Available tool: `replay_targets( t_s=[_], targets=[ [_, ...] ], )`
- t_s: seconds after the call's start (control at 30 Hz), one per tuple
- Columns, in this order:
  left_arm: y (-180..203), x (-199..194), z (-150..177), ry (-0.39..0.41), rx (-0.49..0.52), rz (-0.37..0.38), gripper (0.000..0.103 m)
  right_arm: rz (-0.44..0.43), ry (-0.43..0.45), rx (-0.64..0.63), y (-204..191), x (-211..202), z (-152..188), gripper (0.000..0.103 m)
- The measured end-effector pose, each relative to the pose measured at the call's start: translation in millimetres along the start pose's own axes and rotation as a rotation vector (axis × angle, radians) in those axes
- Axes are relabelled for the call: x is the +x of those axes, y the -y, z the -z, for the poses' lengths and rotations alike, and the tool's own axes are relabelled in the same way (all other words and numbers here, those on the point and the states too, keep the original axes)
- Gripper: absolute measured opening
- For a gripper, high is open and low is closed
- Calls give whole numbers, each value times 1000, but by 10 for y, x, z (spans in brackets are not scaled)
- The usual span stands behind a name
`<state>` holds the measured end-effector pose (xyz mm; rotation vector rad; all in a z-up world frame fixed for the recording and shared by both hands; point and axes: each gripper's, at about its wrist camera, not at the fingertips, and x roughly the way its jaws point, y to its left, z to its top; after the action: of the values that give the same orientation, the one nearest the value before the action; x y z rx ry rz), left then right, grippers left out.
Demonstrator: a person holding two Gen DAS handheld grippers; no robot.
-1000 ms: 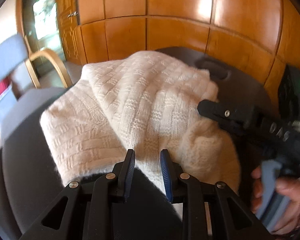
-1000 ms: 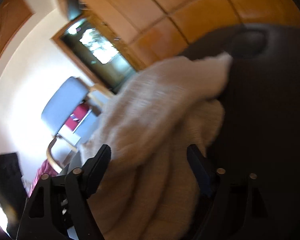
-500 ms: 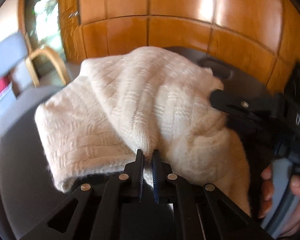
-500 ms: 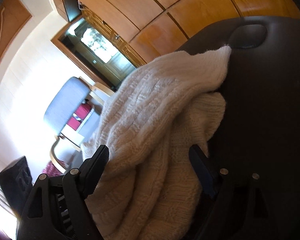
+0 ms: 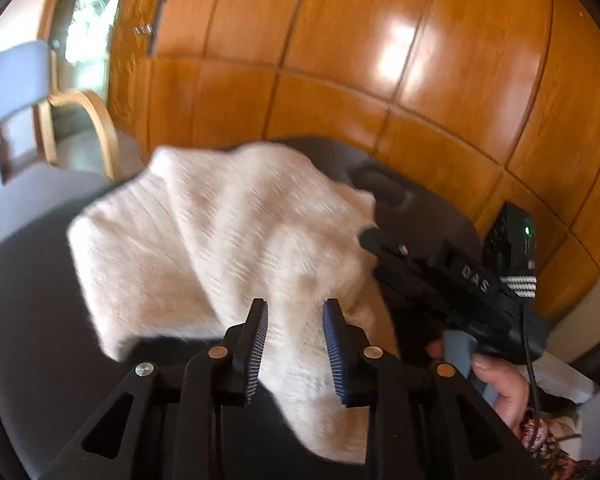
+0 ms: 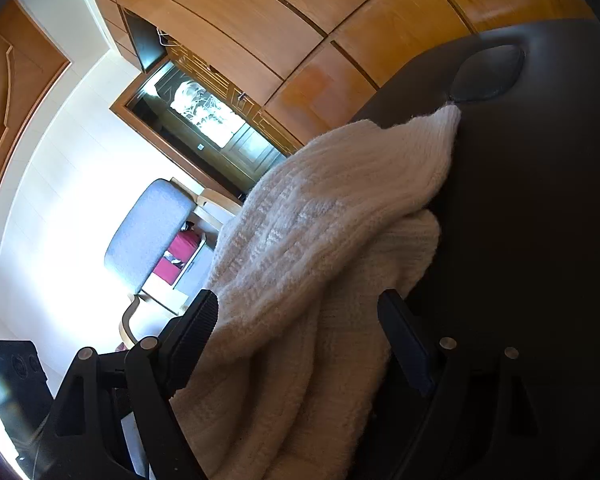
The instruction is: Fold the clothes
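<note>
Lying crumpled in the middle of both views, a cream, chunky-knit wool sweater (image 5: pixel 220 236) covers a dark, smooth table (image 5: pixel 32 304) set before glossy orange wood panelling (image 5: pixel 340 60). At the lower centre of the left view, the left tongs (image 5: pixel 294 340) have just been opening, with a fold of knit between the parted pads. The right tongs (image 6: pixel 300 336) stand wide apart astride the sweater, a hand (image 5: pixel 496 384) gripping their handle at lower right.
</note>
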<state>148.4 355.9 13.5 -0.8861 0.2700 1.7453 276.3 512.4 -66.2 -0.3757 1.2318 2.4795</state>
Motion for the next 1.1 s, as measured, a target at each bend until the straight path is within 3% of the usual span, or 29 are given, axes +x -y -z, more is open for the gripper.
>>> replay_targets(
  t_s=[0.17, 0.23, 0.3, 0.43, 0.6, 0.67, 0.77, 0.83, 0.9, 1.0, 1.1],
  targets=[
    [125, 147, 111, -55, 21, 2, 29, -8, 3, 4, 15, 8, 0, 85],
    [149, 74, 149, -22, 23, 40, 29, -13, 6, 6, 19, 7, 0, 85],
    [203, -4, 158, 26, 61, 24, 30, -13, 6, 8, 18, 6, 5, 85],
    [326, -18, 141, 15, 155, 4, 30, -4, 1, 2, 11, 23, 9, 85],
    [380, -128, 154, 47, 160, 100, 34, -9, 3, 6, 21, 19, 9, 85],
    [437, -64, 139, 36, 197, 56, 35, -5, 3, 3, 21, 22, 9, 85],
    [443, 206, 119, -18, 247, -143, 35, -5, 3, 4, 23, 23, 7, 85],
    [359, 400, 139, -62, 228, -189, 35, -4, 2, 2, 23, 24, 6, 85],
    [257, 480, 173, -57, 181, -168, 33, -1, 1, 1, 24, 27, 8, 85],
    [153, 391, 132, -25, 111, -152, 13, 4, -1, -2, 18, 35, 11, 85],
    [23, 201, 91, 26, 18, -134, 11, 2, 2, -2, 17, 26, 12, 85]
  ],
)
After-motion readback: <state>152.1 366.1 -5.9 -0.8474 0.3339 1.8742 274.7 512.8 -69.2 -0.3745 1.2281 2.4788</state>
